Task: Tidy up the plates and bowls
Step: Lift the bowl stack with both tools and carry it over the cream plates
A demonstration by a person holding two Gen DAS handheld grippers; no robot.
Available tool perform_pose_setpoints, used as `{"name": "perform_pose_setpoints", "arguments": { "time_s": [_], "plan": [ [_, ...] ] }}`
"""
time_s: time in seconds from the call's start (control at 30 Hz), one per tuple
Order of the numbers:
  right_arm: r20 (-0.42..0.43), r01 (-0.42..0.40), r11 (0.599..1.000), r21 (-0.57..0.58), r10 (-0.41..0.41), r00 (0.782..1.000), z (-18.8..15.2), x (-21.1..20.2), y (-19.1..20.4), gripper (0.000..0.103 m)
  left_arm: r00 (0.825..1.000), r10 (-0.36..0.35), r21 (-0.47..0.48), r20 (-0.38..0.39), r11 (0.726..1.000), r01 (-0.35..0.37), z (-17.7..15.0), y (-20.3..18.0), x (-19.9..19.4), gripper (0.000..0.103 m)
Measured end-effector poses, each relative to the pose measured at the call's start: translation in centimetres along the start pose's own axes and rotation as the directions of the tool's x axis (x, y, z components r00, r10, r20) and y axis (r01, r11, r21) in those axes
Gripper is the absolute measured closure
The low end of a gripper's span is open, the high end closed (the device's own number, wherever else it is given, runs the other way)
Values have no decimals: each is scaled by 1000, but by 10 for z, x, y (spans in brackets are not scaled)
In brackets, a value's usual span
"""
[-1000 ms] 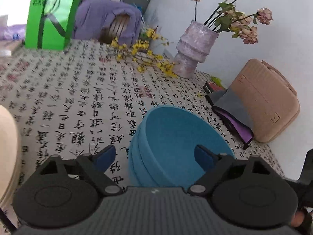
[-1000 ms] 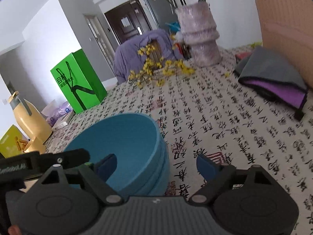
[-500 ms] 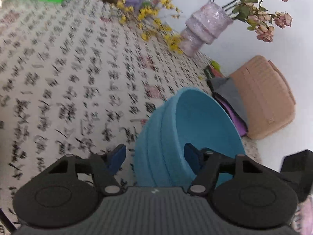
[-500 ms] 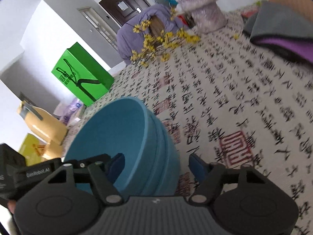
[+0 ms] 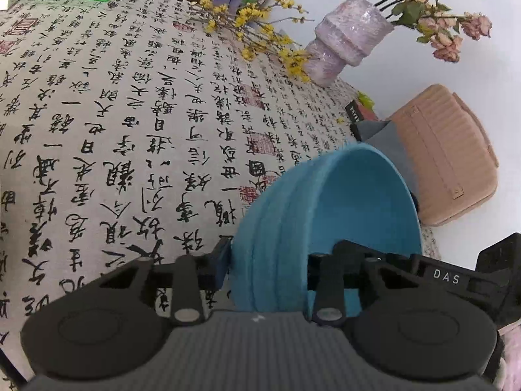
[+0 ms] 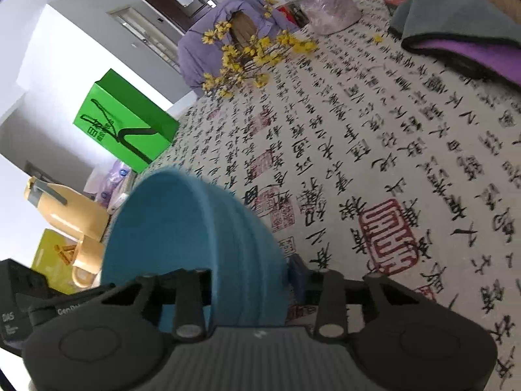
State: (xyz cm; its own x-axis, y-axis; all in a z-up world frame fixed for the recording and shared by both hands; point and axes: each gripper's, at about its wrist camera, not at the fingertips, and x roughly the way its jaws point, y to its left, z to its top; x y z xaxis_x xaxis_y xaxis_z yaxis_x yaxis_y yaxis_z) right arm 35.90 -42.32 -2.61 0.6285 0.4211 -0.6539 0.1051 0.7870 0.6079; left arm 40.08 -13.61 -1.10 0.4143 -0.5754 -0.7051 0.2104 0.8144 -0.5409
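Note:
A nested stack of blue bowls (image 5: pixel 358 202) stands on the calligraphy-print tablecloth (image 5: pixel 130 130). My left gripper (image 5: pixel 281 260) straddles the stack's left wall, one pad against the outside and one finger inside. Its jaws are closing and the pads touch the wall. In the right wrist view the same blue bowls (image 6: pixel 162 228) fill the lower left. My right gripper (image 6: pixel 249 277) straddles the opposite wall, its jaws also closing, with the blue pad (image 6: pixel 296 273) against the outside. The part of the stack beneath both grippers is hidden.
A lilac vase (image 5: pixel 345 45) with dried roses, and yellow flower sprigs (image 5: pixel 260 32), stand at the back. A tan case (image 5: pixel 446 156) and a grey-purple cloth (image 6: pixel 456 32) lie to the right. A green bag (image 6: pixel 123 127) and a yellow jug (image 6: pixel 65 208) are on the left.
Both grippers came down onto the bowl stack and narrowed from wide open until the pads reached the walls. Both views tilted and moved closer to the bowls.

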Motion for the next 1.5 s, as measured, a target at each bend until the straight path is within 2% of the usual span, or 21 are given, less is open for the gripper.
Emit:
{"name": "perform_pose_setpoints", "arguments": {
  "time_s": [0.33, 0.53, 0.73, 1.07, 1.3, 1.5],
  "plan": [
    [29, -11, 998, -61, 12, 1000, -4, -17, 36, 72, 997, -23, -22, 67, 999, 24, -3, 5, -42, 68],
    [16, -34, 994, -103, 36, 999, -11, -14, 71, 72, 993, -4, -45, 115, 999, 9, -5, 19, -74, 68],
    [-39, -76, 986, -149, 71, 997, -16, 9, 122, 72, 986, 63, -74, 155, 996, -52, -2, 47, -118, 68],
    [-141, -154, 962, -226, 124, 982, -40, 65, 219, 72, 958, 181, -175, 223, 974, -144, 0, 115, -191, 67],
    [-196, -176, 956, -233, 131, 972, -59, 102, 259, 72, 949, 229, -226, 218, 958, -179, 3, 161, -218, 67],
    [-222, -154, 961, -230, 102, 970, -68, 120, 268, 72, 955, 226, -249, 191, 952, -176, 5, 188, -216, 67]
  ]
}}
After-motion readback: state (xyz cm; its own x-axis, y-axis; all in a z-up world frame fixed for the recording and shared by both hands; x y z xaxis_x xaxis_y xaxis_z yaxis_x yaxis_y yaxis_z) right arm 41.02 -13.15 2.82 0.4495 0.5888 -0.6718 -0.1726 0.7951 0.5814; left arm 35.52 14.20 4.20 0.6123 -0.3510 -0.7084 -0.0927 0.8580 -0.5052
